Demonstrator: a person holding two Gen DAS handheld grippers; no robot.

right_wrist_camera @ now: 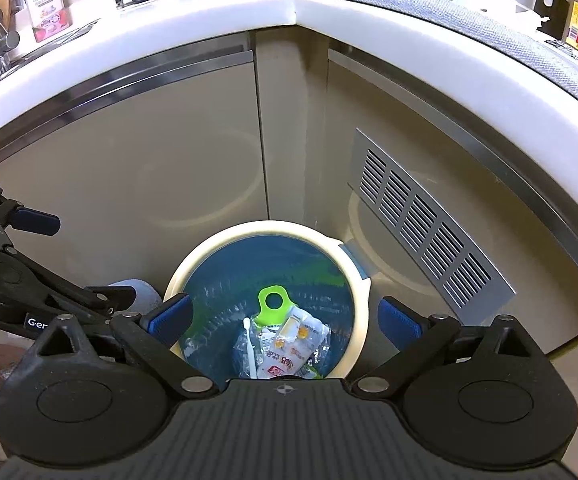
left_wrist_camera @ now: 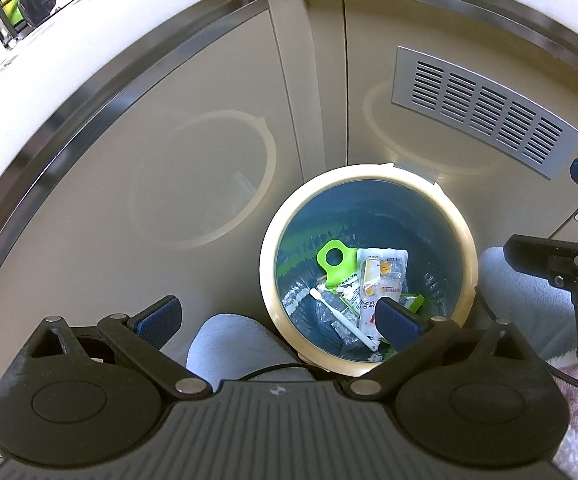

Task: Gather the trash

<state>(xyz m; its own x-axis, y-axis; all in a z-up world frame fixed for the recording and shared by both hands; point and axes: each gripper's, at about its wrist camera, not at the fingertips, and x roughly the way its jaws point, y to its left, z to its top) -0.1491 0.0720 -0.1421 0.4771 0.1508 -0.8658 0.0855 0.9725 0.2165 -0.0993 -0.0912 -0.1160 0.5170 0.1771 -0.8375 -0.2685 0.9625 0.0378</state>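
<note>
Kitchen corner, beige cabinet doors point(right_wrist_camera: 129, 168), vent grille point(right_wrist_camera: 429, 240). Round trash bin point(left_wrist_camera: 467, 248) below and between spread, empty fingers of right gripper point(right_wrist_camera: 285, 322); left gripper point(left_wrist_camera: 279, 316) likewise agape, empty. Wrappers point(right_wrist_camera: 289, 344) and green tag point(right_wrist_camera: 271, 306) inside bin. Risk: finger clipping rim, tipping bin. Bin's near edge hidden behind gripper bodies.

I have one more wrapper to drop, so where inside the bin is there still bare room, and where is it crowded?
The far half of the bin shows bare blue liner beyond the green tag. The near side is crowded: the white packet, the white stick and clear wrappers lie piled there. Both the left gripper and right gripper are open and empty.
</note>
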